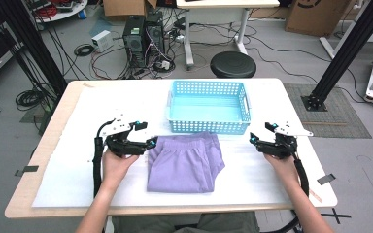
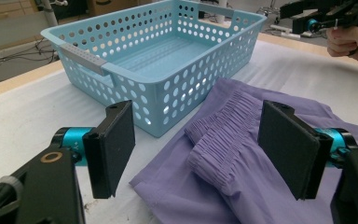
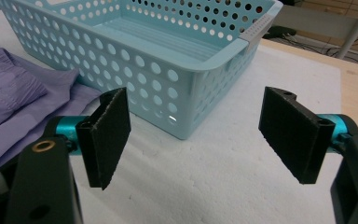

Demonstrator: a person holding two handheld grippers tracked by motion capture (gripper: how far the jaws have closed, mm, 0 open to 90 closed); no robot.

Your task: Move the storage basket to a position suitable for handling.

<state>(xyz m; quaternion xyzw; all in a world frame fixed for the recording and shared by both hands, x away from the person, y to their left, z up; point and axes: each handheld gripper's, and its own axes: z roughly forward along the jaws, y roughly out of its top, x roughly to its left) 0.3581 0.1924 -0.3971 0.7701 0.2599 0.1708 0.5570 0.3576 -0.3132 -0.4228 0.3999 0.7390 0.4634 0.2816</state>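
Left gripper (image 2: 196, 149) view: the purple shorts (image 2: 242, 177) run off the bottom and right edges past the near jaws, and the right-hand jaw covers part of the cloth behind it. Right gripper (image 3: 200, 140) view: the blue basket (image 3: 168, 79) beyond the jaws is cut by the top edge, the shorts by the left edge. High view: the person's forearms leave at the bottom.

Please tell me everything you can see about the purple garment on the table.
The purple garment looks like folded shorts of thin, soft lilac cloth. Its gathered elastic waistband points toward the blue basket, and its far edge lies at the basket's near wall. It lies flat on the white sheet, between both grippers. Nothing holds it; the open left gripper hovers at its left corner.
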